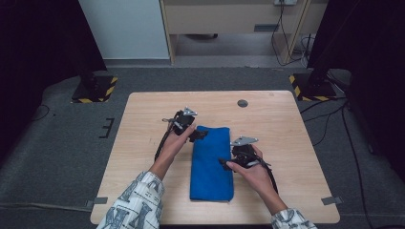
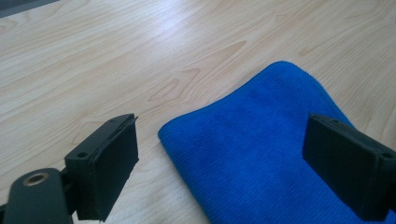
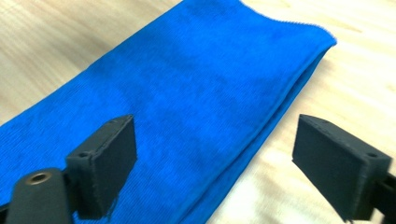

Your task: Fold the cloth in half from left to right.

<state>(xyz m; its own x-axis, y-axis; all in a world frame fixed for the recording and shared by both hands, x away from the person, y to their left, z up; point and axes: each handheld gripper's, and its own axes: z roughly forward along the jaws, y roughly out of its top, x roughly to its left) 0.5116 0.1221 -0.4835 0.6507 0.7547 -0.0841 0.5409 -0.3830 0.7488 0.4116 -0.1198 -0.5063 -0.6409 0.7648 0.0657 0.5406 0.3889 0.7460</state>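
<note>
At the near half of the table (image 1: pixel 143 191), a blue cloth (image 1: pixel 211 164) lies flat, folded into a long strip running away from the person. The right gripper (image 1: pixel 224 163) sits at the cloth's right edge, about midway along, jaws spread wide astride the layered edge (image 3: pixel 280 116), pinching nothing; this placement suits taking all layers at once. Farther off, the left gripper (image 1: pixel 199 136) stands at the cloth's far left corner (image 2: pixel 187 128), jaws likewise spread and empty, probably to grasp that corner.
</note>
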